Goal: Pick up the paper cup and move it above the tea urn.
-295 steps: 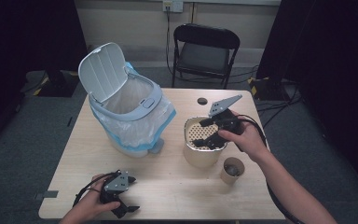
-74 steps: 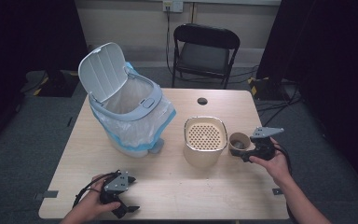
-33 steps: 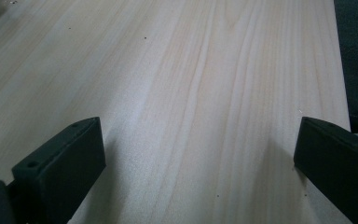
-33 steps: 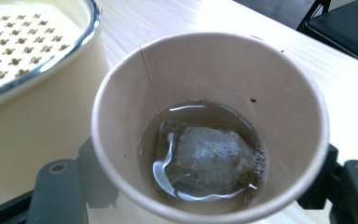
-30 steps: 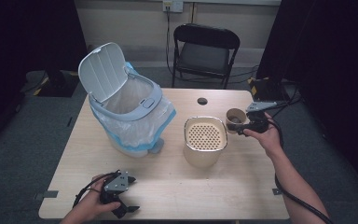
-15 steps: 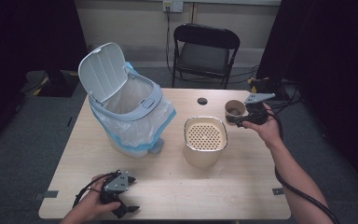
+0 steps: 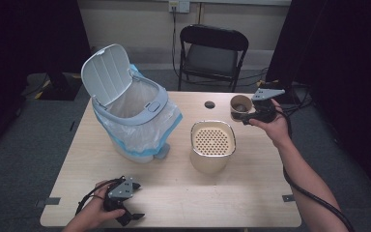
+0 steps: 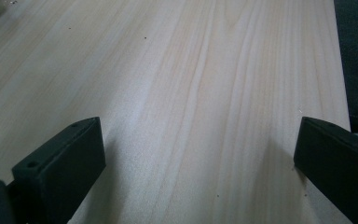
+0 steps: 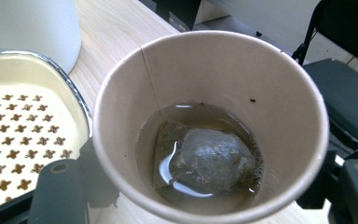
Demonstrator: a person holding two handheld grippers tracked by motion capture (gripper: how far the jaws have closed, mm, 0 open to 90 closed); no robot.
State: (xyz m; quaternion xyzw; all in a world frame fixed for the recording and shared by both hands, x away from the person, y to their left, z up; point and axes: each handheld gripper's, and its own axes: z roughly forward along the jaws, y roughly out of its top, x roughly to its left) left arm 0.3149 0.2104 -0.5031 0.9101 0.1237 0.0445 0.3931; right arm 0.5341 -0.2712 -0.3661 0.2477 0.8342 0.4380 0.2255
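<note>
- Right gripper (image 7: 249,117) clamps a paper cup (image 9: 210,122) holding a tea bag (image 9: 209,161) in liquid.
- The perforated strainer tub (image 7: 212,140) sits just left and nearer.
- Left gripper (image 8: 200,154) rests released.

Black folding chair (image 7: 213,54) behind table; grey carpet (image 7: 26,140).

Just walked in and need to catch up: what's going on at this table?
A person works with a tool in each hand. The right tool grips a paper cup at the table's far right, beside the strainer bin. The right gripper view shows a teabag sitting in a little liquid inside the cup. The left tool rests open on the table near the front edge, holding nothing. The trash can stands with its lid open.
</note>
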